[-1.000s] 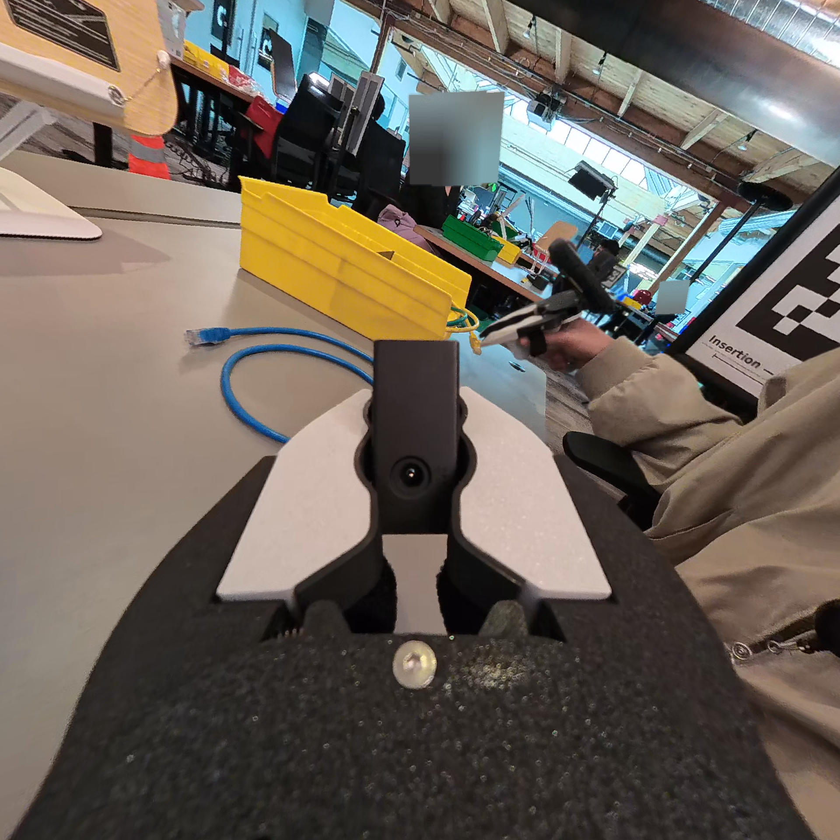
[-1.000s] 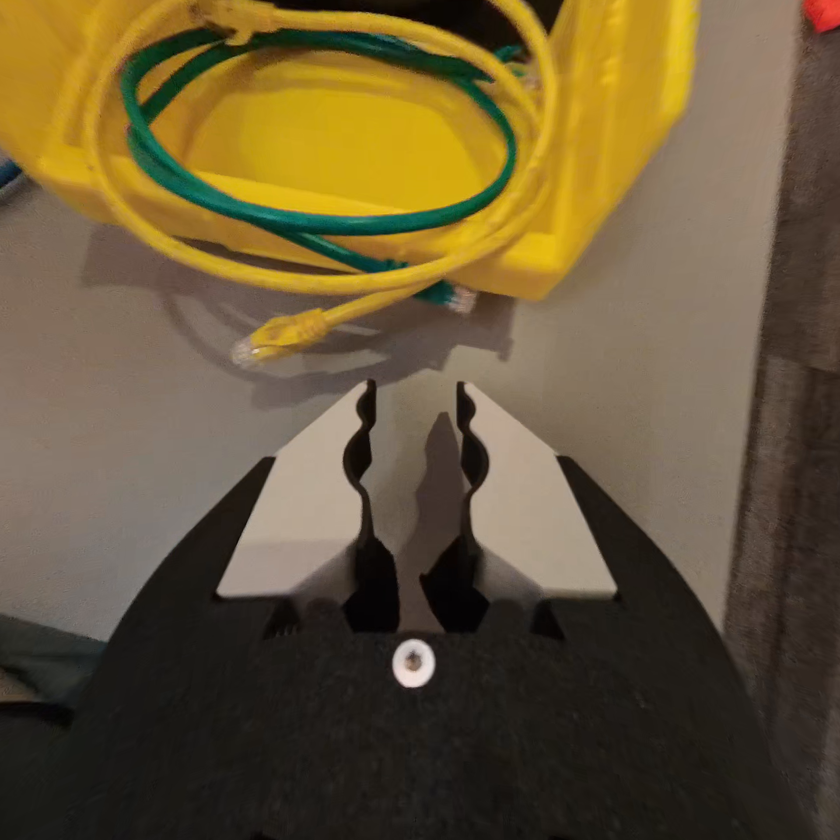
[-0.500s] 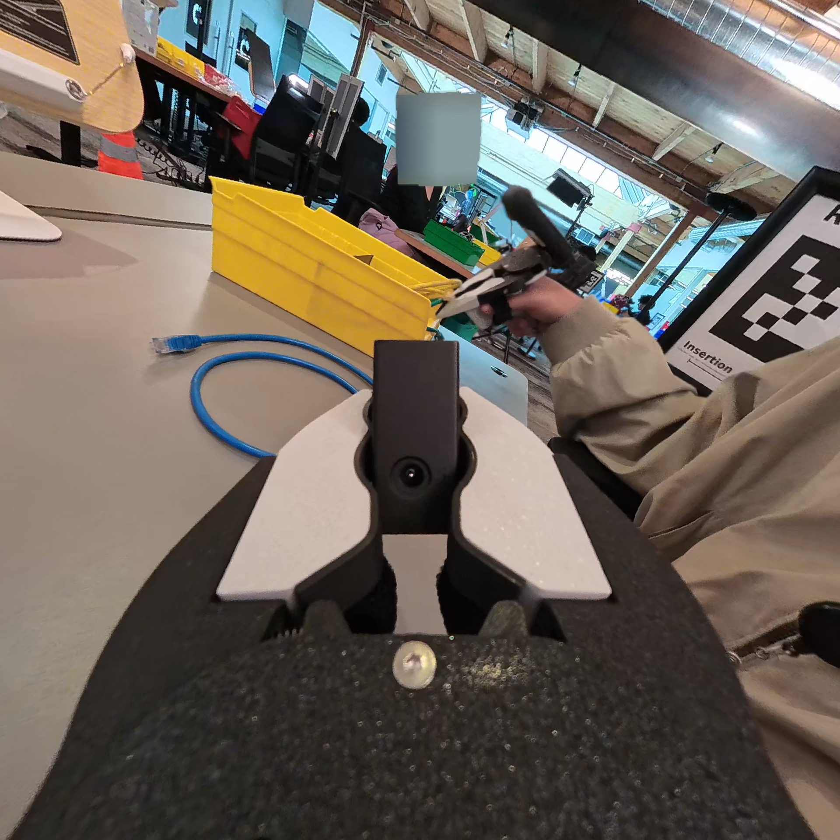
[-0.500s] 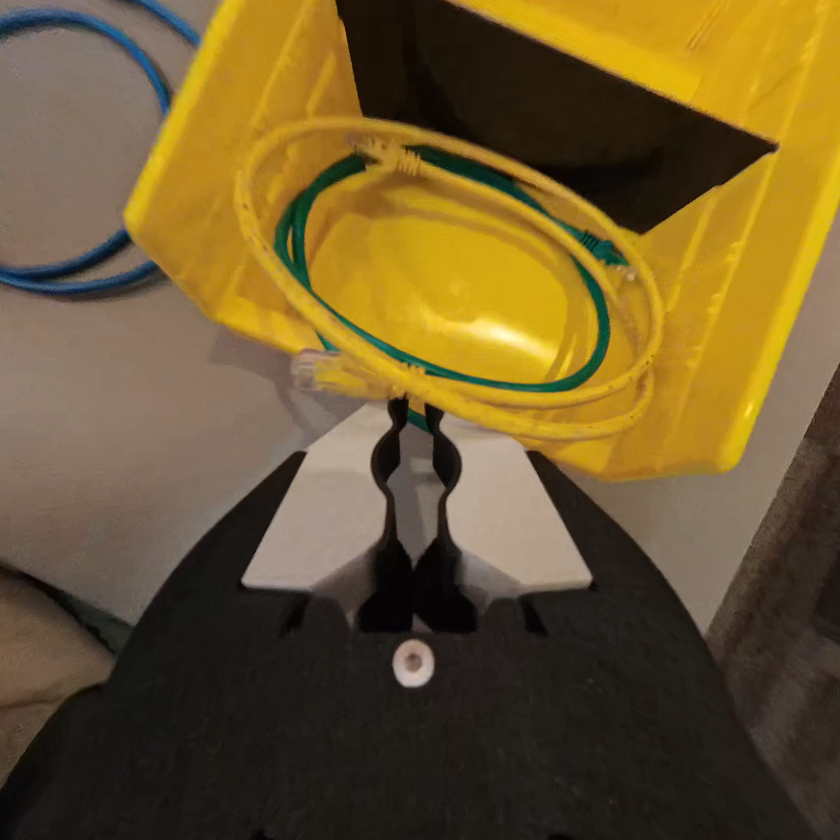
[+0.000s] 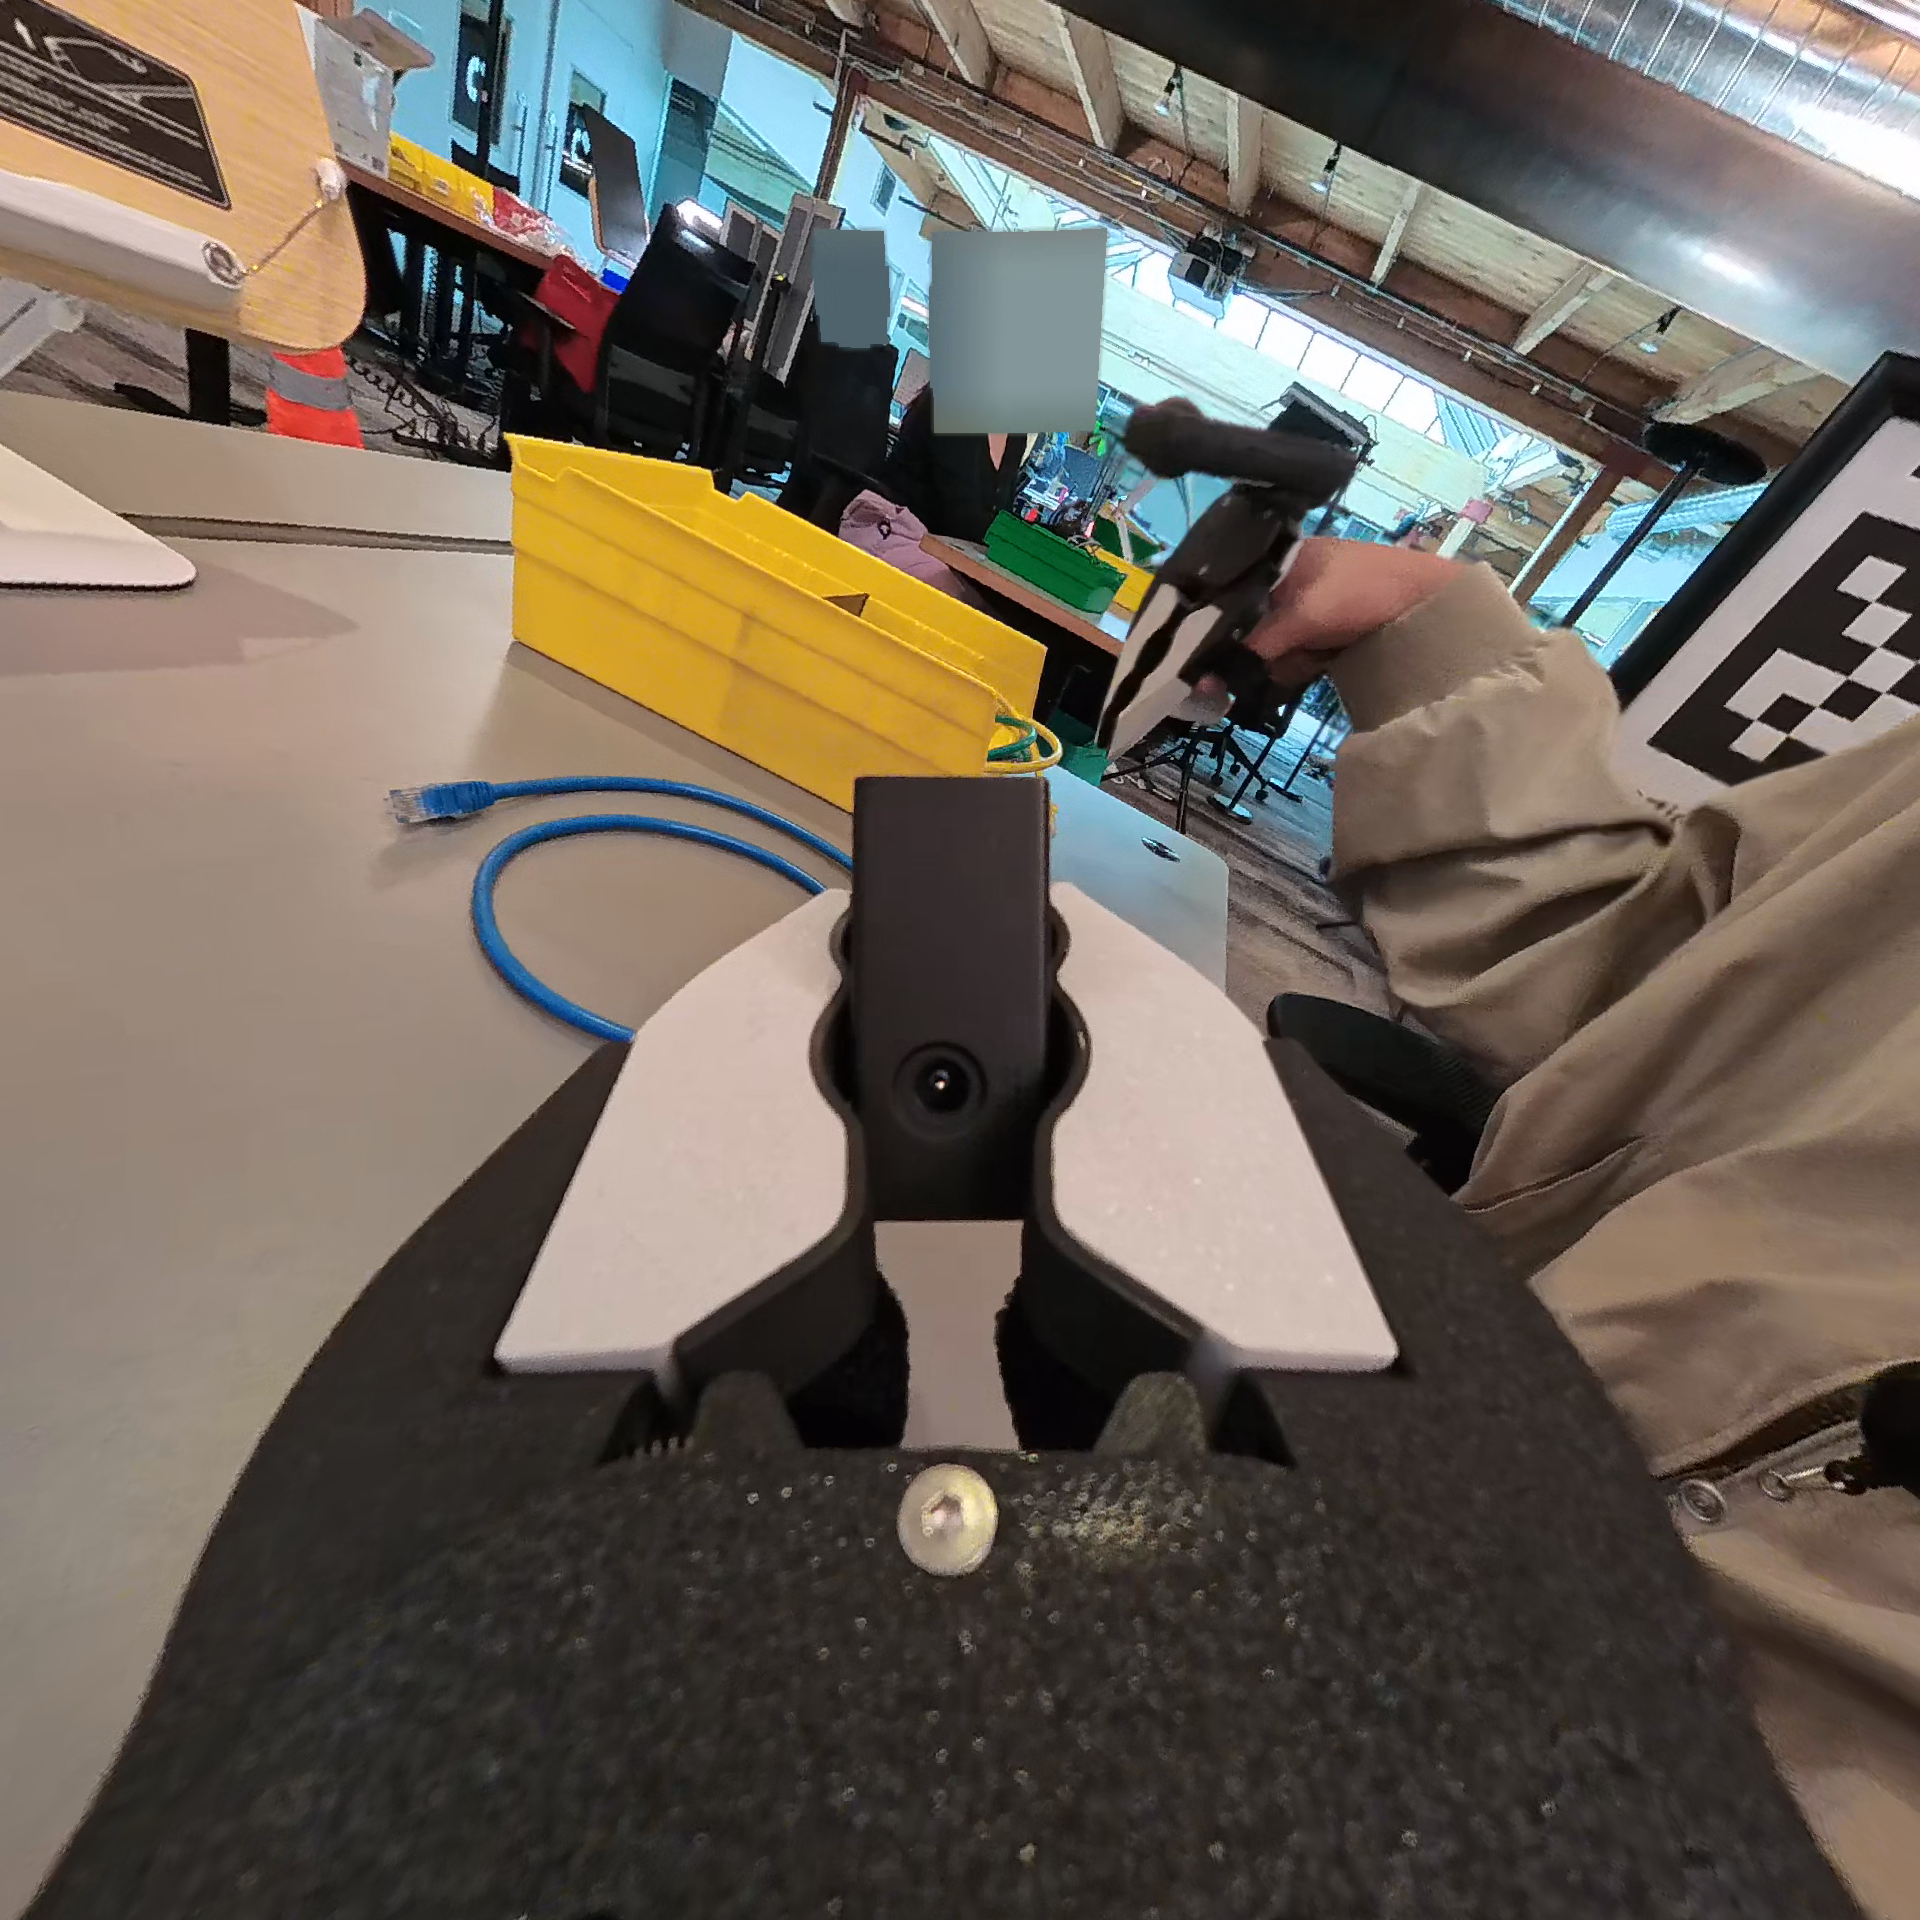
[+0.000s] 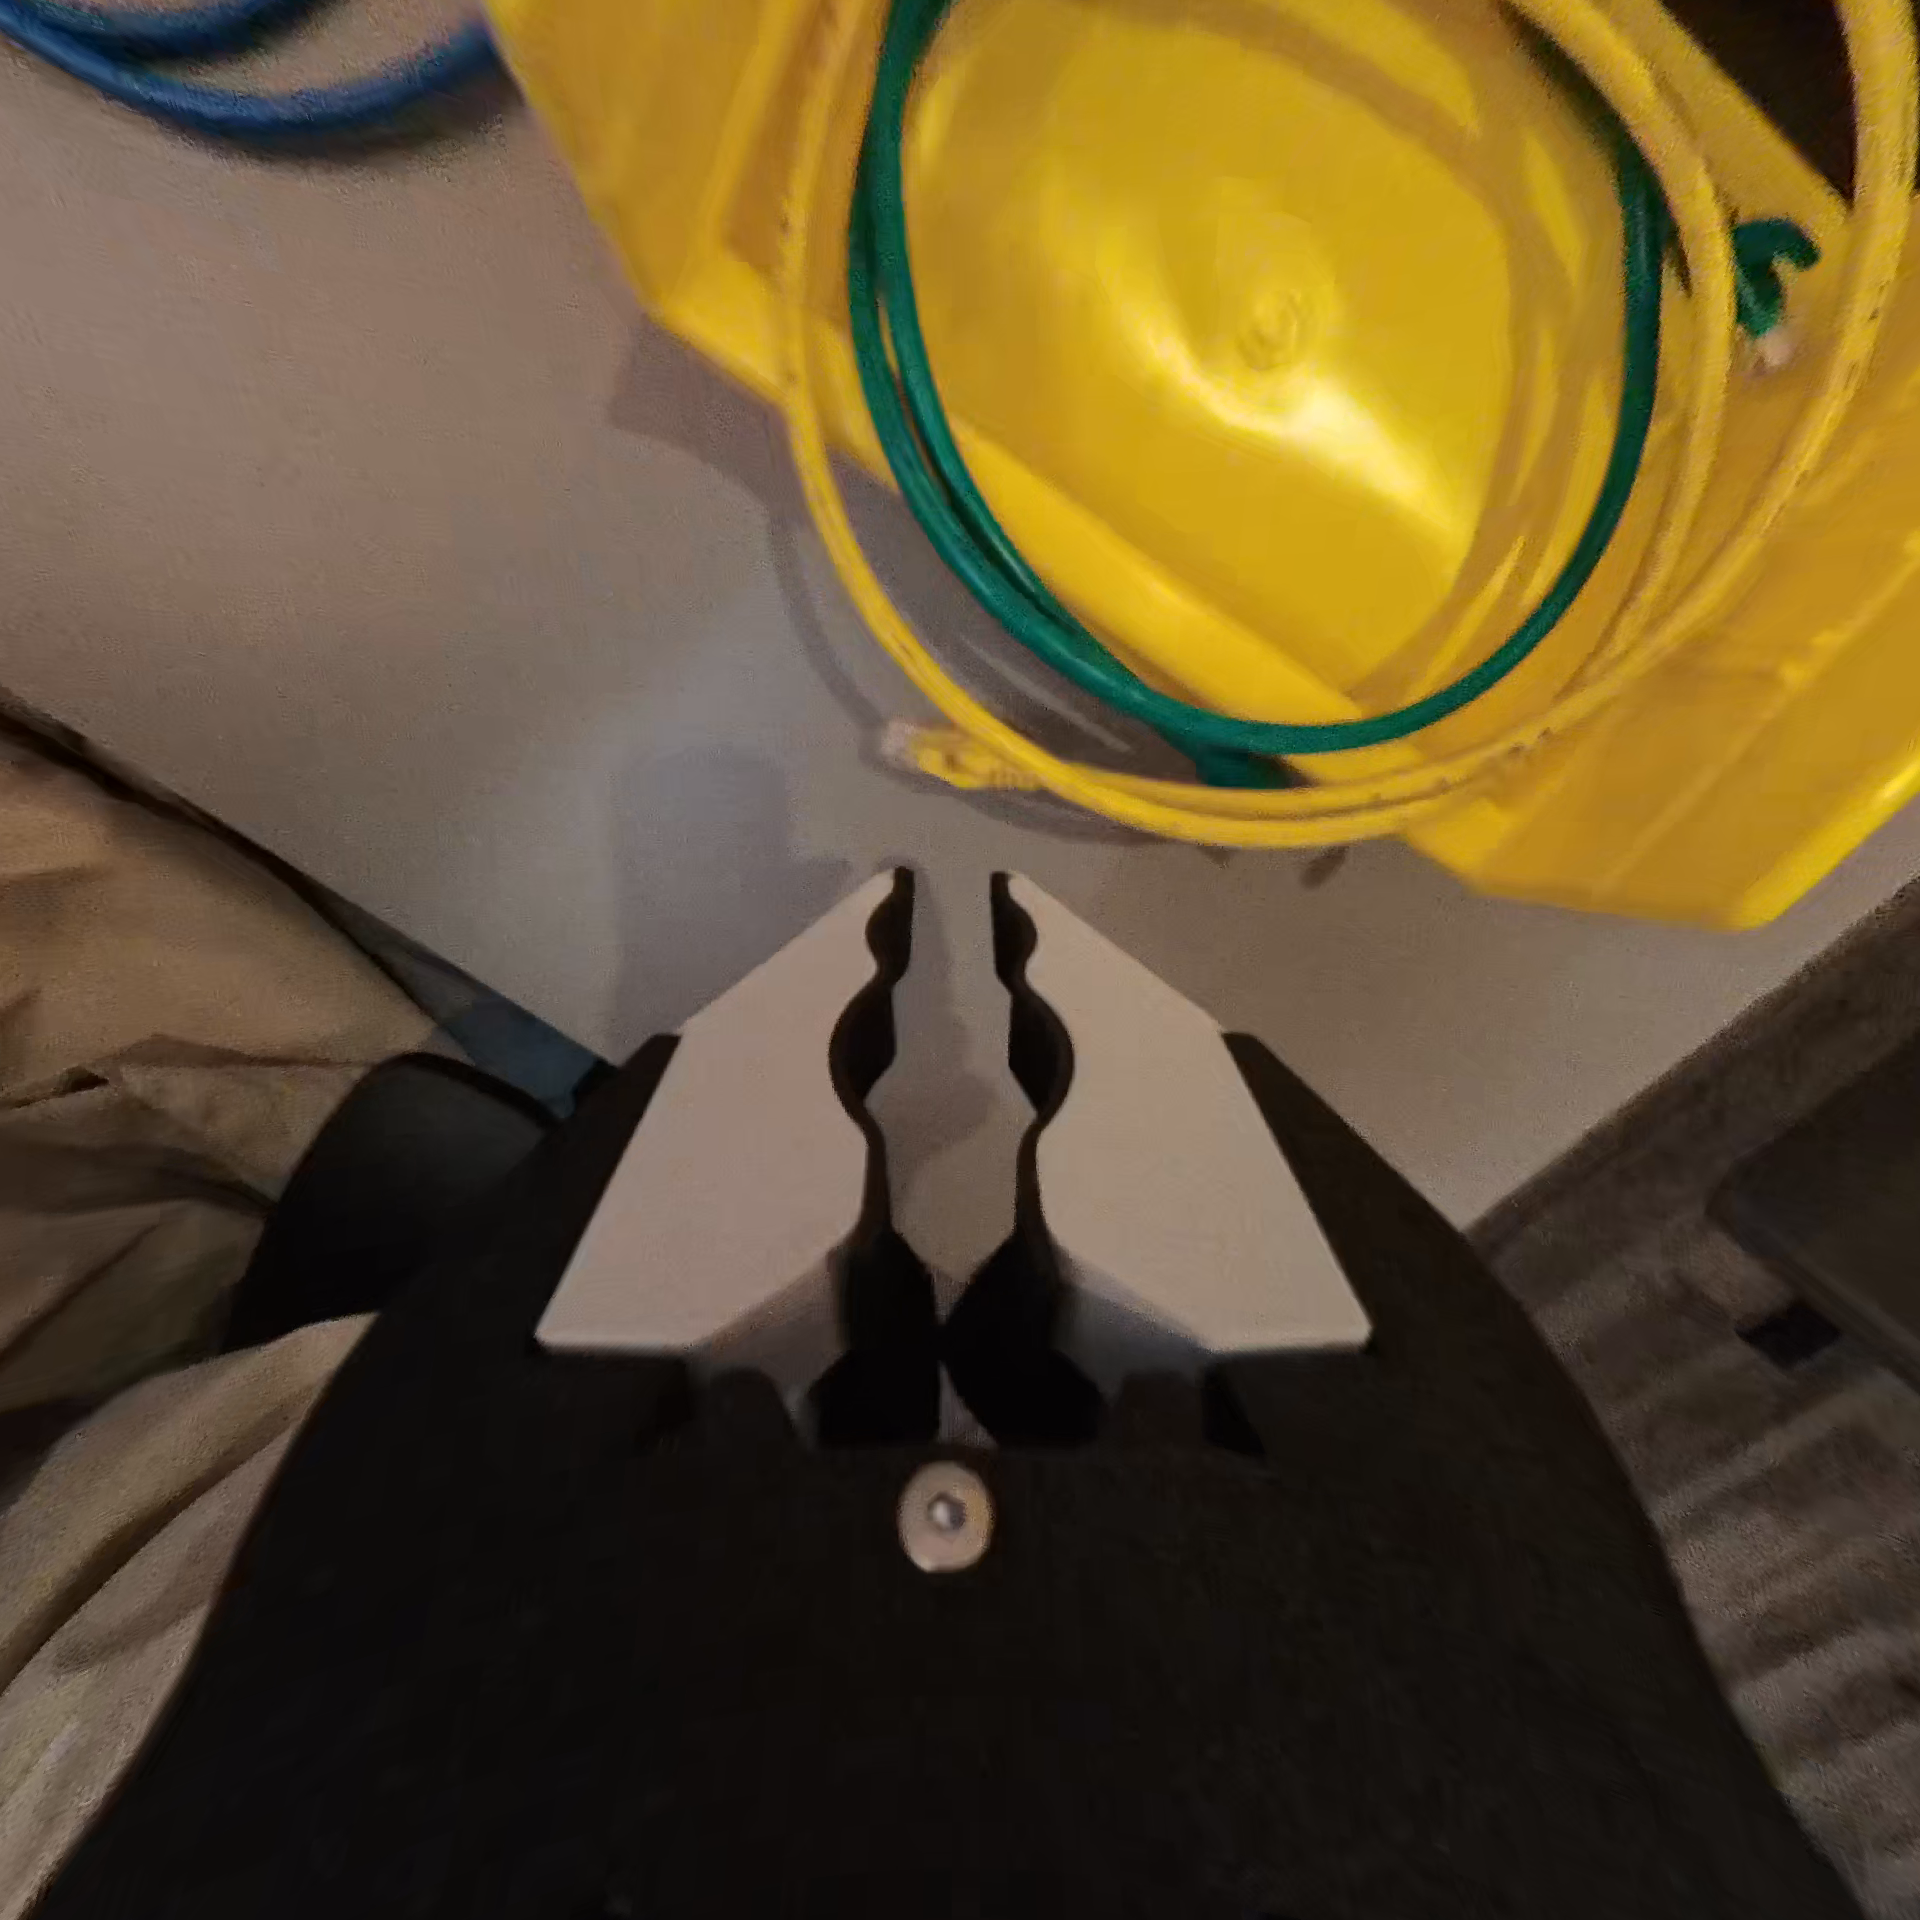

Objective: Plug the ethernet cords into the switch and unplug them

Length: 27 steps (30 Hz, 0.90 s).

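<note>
The yellow bin (image 6: 1299, 343) was glossy plastic, the table (image 5: 208, 1039) smooth and matt, the sleeve (image 5: 1558, 883) soft cloth, and the black box (image 5: 948, 935) smooth matt plastic.

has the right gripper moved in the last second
Yes. In the left wrist view the right gripper has risen and tipped nose-down, judged against the yellow bin. It now hangs open above the bin's near corner, holding nothing.

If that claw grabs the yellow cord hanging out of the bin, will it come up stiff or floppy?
Probably floppy: the yellow cord lies in loose loops that sag over the yellow bin's front lip. It looks thin and light. It is coiled together with the green cord, so that one may drag along.
</note>
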### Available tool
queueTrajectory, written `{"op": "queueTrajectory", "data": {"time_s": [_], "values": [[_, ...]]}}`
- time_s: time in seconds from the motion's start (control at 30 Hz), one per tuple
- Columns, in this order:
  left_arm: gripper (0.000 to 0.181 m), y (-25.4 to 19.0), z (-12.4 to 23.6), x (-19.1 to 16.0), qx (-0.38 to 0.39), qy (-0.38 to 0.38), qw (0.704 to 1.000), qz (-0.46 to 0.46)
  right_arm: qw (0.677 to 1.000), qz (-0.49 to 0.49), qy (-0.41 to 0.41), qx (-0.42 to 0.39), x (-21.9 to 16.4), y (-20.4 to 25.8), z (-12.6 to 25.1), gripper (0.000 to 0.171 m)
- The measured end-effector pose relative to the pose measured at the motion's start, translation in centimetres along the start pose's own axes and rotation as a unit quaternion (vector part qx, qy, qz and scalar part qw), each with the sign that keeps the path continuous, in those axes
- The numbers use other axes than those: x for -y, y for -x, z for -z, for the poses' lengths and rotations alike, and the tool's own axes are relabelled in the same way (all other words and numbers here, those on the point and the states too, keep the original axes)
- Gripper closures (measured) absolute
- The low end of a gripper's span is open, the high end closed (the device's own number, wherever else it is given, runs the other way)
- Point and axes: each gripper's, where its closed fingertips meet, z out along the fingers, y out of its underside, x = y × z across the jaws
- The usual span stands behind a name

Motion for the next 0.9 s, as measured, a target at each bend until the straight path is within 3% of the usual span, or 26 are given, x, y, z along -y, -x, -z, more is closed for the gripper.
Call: {"op": "queueTrajectory", "data": {"time_s": [0.07, 0.13, 0.2, 0.27, 0.37, 0.53, 0.73, 0.9], "values": [[0.152, -0.3, -0.2, 0.0, -0.006, -0.001, 1.000, -0.015, 0.995, 0.020, -0.099, 0.013, 2.5, 2.7, 0.6, 0.148], [0.152, -1.1, -0.4, 0.1, -0.024, -0.010, 0.999, -0.032, 0.969, 0.048, -0.238, 0.052, 6.8, 7.0, 1.7, 0.142], [0.152, -2.1, -0.7, 0.4, -0.046, -0.022, 0.998, -0.036, 0.906, 0.085, -0.390, 0.140, 11.5, 13.5, 3.2, 0.135], [0.152, -3.1, -1.0, 0.7, -0.075, -0.035, 0.996, -0.027, 0.840, 0.088, -0.486, 0.225, 14.5, 19.7, 3.7, 0.126], [0.152, -4.5, -1.3, 1.2, -0.109, -0.052, 0.992, -0.018, 0.793, 0.095, -0.504, 0.328, 16.3, 27.1, 2.1, 0.115], [0.152, -5.4, -1.4, 1.5, -0.125, -0.066, 0.990, -0.013, 0.734, 0.070, -0.516, 0.436, 18.0, 31.1, 2.6, 0.122], [0.152, -5.6, -2.1, 0.5, -0.124, -0.040, 0.991, -0.011, 0.760, 0.112, -0.487, 0.416, 18.4, 32.0, 0.6, 0.142], [0.144, -4.4, -2.4, -0.5, -0.085, -0.005, 0.996, -0.022, 0.768, 0.124, -0.499, 0.382, 18.3, 30.6, 0.8, 0.145]]}}
